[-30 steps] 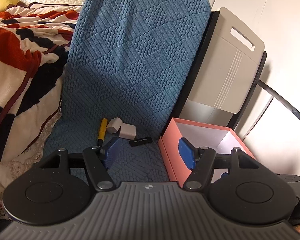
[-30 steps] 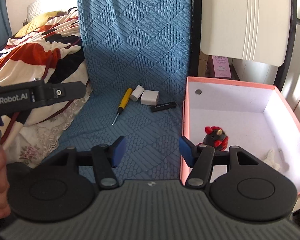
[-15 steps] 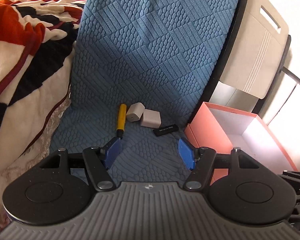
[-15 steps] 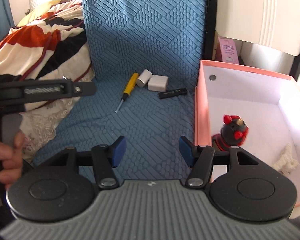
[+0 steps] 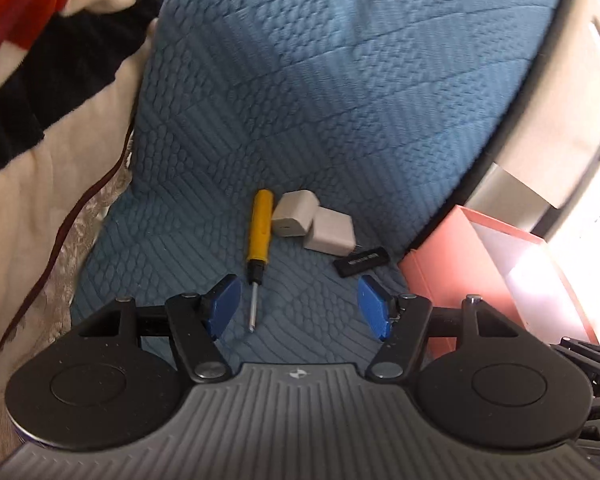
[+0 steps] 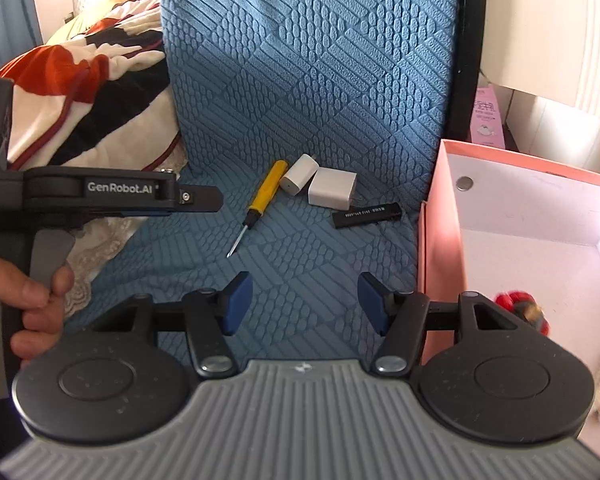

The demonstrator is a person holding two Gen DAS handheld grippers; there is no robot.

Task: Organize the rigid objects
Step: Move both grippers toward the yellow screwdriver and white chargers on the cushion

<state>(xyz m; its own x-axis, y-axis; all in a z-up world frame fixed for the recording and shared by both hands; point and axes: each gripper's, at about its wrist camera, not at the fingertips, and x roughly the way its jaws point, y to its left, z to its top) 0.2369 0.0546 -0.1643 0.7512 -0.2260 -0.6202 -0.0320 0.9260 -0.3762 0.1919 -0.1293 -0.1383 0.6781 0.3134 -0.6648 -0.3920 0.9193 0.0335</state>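
Left wrist view: left gripper [image 5: 299,307], jaws spread and empty, above the blue quilted cover [image 5: 340,100]; the yellow-handled screwdriver [image 5: 257,246] lies just beyond the left pad, its metal tip near; to its right two white plastic charger blocks [image 5: 314,227] touch; right again, a flat black stick [image 5: 362,261] beside the pink cardboard box [image 5: 444,276]. Risk: a close here could nudge the thin shaft and roll the tool.

Right wrist view: right gripper [image 6: 305,304], jaws likewise spread and empty, near of the same row; the box at right holds a red-and-black toy [image 6: 520,308]. Risk: both grippers converging on one cluster could collide; the touching chargers may shift together.
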